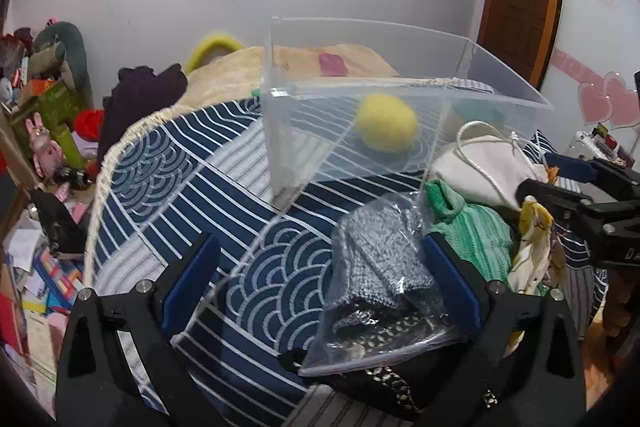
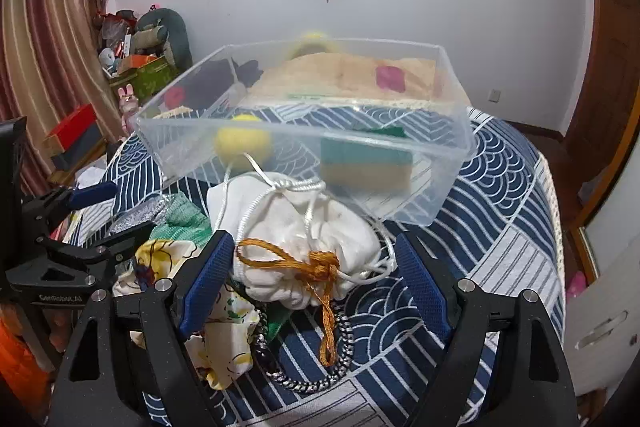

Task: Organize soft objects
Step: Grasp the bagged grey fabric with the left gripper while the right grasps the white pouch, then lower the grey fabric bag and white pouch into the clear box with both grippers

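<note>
Bin [image 2: 448, 163]: we count two things in: yellow ball [image 2: 242, 143], sponge [image 2: 366, 165].
Left out: white pouch [image 2: 304, 247], green cloth [image 1: 468, 227], bagged knit [image 1: 380, 267], piled just before bin.
Left gripper [image 1: 320, 283]: wide, empty.
Right gripper [image 2: 314, 291]: wide, straddling pouch.
Progress: we judge it early.

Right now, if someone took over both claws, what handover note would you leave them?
Left claw: open, over the bagged grey knit, holding nothing.
Right claw: open, around the white pouch, not yet shut.
Bin: already holds the yellow ball and the sponge.
Left on the bed: pouch, knit, green cloth, floral cloth, chain.
</note>
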### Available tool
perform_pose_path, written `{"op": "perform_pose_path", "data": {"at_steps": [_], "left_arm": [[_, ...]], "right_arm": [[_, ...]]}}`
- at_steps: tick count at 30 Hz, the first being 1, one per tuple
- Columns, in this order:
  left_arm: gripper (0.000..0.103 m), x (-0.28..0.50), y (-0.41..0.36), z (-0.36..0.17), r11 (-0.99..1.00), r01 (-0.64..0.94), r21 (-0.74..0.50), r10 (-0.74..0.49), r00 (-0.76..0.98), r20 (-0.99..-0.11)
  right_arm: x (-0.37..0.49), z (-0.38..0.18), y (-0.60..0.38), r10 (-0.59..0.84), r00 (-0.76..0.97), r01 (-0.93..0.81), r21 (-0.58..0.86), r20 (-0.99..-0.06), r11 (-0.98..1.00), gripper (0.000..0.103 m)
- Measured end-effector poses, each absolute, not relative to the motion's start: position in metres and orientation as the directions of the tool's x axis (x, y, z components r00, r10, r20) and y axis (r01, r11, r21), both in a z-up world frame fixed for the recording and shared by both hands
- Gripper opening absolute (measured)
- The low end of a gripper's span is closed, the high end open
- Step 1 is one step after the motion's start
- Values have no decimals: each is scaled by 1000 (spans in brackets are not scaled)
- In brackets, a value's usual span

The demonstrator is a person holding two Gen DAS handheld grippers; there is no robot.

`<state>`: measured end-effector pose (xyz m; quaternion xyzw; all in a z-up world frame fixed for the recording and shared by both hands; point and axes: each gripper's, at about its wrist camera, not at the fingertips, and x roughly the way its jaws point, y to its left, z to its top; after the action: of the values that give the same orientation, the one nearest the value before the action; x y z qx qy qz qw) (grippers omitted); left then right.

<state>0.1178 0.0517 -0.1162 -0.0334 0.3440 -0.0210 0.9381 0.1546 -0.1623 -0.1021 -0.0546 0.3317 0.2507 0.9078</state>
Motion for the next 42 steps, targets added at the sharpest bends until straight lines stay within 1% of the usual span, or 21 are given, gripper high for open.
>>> {"op": "perform_pose_path", "data": {"at_steps": [1, 3, 5, 6, 7, 8, 9, 10, 11, 15, 25, 36, 39, 42], "left_arm": [[101, 118, 51, -118, 996, 21, -83, -70, 760, -646], [92, 118, 49, -122, 994, 41, -100, -97, 752, -652], [75, 119, 46, -125, 988, 74, -135, -146, 731, -666], [72, 120, 45, -127, 985, 86, -149, -165, 724, -670], [67, 119, 44, -127, 983, 96, -154, -175, 723, -669], [60, 118, 42, -127, 983, 106, -150, -180, 725, -665], [56, 117, 40, -126, 982, 121, -149, -189, 725, -663], [47, 116, 38, -126, 979, 138, -149, -202, 723, -661], [45, 116, 35, -125, 979, 145, -142, -202, 724, -660], [40, 110, 30, -122, 985, 143, -102, -174, 745, -644], [38, 92, 42, -95, 992, 93, -85, -125, 799, -588], [38, 74, 47, -39, 994, 75, -78, -102, 884, -456], [38, 78, 47, -24, 994, 68, -90, -100, 899, -427], [38, 85, 47, -13, 995, 61, -82, -89, 911, -403]], "right_arm": [[155, -104, -162, 422, 650, -494, 70, -632, 867, 79], [154, -107, -162, 421, 644, -497, 69, -638, 865, 68], [153, -110, -161, 431, 629, -511, 74, -647, 857, 64], [153, -111, -161, 433, 623, -514, 77, -651, 854, 60], [153, -112, -162, 433, 623, -514, 76, -652, 854, 57], [152, -112, -162, 433, 623, -516, 74, -651, 853, 52], [152, -112, -163, 437, 622, -519, 77, -650, 852, 46], [151, -112, -164, 442, 620, -520, 82, -648, 850, 42], [151, -112, -164, 447, 618, -523, 86, -646, 848, 37], [148, -108, -169, 453, 628, -530, 79, -633, 845, 30], [129, -87, -183, 472, 688, -533, 58, -551, 844, 29], [117, -57, -196, 477, 754, -515, 44, -452, 856, 29], [119, -48, -199, 466, 779, -494, 47, -420, 868, 29], [125, -42, -201, 452, 794, -472, 56, -407, 880, 29]]}}
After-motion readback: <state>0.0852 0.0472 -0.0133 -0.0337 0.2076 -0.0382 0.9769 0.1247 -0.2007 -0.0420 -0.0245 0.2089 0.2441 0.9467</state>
